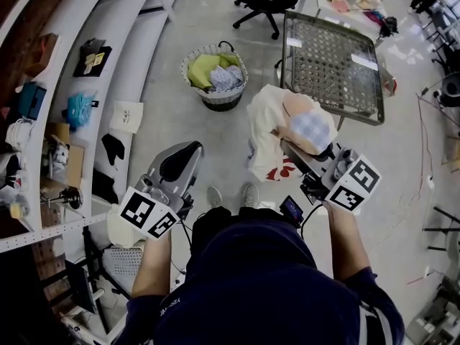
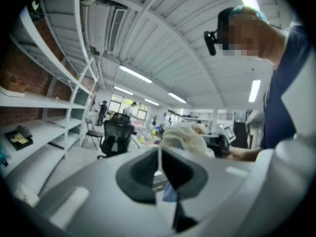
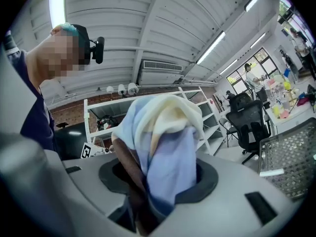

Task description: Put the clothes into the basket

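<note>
- Left claw (image 1: 178, 165): jaws pressed together, nothing between them.
- Basket (image 1: 220, 100): on the floor, garments inside.
- Right claw (image 1: 310, 162): clamped on cream-and-blue clothes (image 1: 269, 131), held up well apart from the basket, near the mesh bench (image 1: 330, 63).

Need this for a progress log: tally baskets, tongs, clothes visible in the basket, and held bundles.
Basket: 1
Tongs: 2 (left tongs, right tongs)
Clothes visible in basket: 2 (yellow-green piece, pale patterned piece)
Held clothes bundle: 1
Total: 6
</note>
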A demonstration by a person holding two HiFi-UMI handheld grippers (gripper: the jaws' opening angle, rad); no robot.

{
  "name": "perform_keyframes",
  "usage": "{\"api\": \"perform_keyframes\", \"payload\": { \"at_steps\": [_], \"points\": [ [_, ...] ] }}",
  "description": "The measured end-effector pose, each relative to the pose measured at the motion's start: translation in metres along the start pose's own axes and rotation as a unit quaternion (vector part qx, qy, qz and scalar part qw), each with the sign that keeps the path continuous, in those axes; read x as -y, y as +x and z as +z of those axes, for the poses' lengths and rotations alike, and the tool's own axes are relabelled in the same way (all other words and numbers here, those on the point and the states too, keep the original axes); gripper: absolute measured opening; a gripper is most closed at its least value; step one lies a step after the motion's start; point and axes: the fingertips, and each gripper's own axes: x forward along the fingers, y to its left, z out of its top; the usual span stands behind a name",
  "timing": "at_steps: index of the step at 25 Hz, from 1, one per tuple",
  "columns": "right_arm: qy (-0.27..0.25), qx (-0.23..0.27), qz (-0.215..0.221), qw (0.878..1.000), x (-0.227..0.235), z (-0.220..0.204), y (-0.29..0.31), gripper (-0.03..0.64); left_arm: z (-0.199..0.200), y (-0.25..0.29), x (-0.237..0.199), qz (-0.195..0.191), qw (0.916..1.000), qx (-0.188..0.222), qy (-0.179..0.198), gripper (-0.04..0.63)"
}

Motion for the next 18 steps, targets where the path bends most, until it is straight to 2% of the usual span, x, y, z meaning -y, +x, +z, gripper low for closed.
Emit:
{"api": "perform_keyframes", "payload": {
  "at_steps": [6,18],
  "points": [
    [0.001,0.004,0.004,1.000,0.013,0.006,-0.007,0.199,0.008,0.006,-0.006,0.017,0.9998,0.004,0.003,0.023],
    [-0.003,-0.001,0.000,1.000,0.036,0.012,0.019,0.199,0.011,0.025,-0.042,0.014,0.9998,0.011,-0.002,0.023]
  ]
}}
